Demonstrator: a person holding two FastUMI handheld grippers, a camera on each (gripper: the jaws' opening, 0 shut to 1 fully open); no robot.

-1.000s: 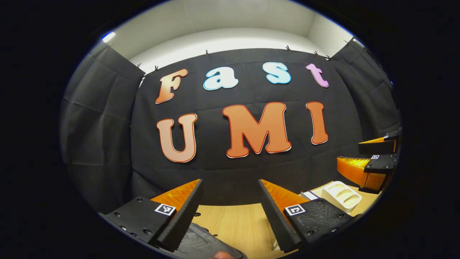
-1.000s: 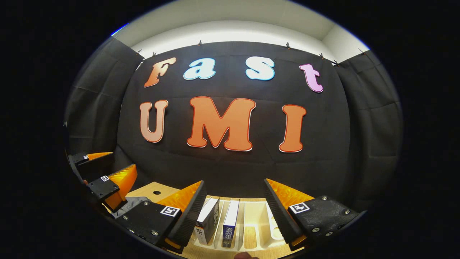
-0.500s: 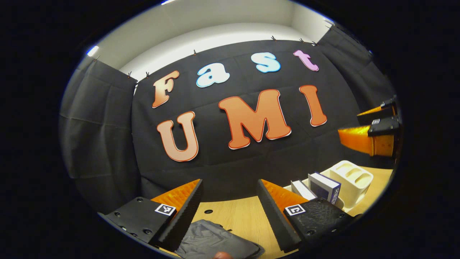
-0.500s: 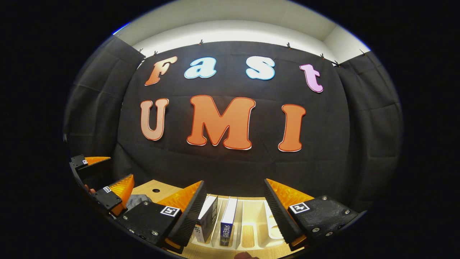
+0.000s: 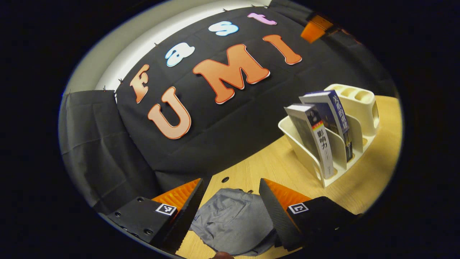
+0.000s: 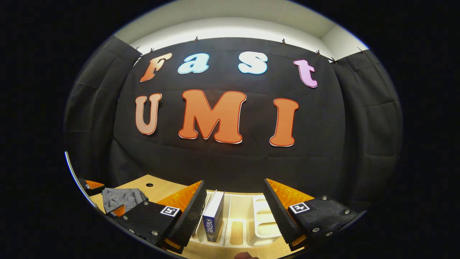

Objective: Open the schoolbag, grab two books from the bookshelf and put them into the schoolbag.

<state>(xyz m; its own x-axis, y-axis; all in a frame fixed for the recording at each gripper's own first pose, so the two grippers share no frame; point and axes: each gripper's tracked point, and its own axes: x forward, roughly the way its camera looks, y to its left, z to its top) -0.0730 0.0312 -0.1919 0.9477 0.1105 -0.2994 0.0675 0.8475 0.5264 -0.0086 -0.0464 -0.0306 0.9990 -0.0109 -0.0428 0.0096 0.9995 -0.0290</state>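
Schoolbag (image 5: 235, 219), grey and crumpled, lies on the worktop (image 5: 273, 165) between the left tool's (image 5: 230, 208) spread fingers; farther right, two books (image 5: 321, 126) stand in the bookshelf (image 5: 355, 108). Right tool (image 6: 233, 212) hovers spread above it.

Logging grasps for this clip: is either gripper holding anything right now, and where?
Nothing is held. Left gripper is open above the schoolbag; right gripper is open before the books.

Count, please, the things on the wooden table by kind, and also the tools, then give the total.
Books: 2, the grey-spined book and the blue-spined book, standing in the rack
Book rack: 1
Grey schoolbag: 1
Tools: 2, left tool and right tool, both open
Total: 6
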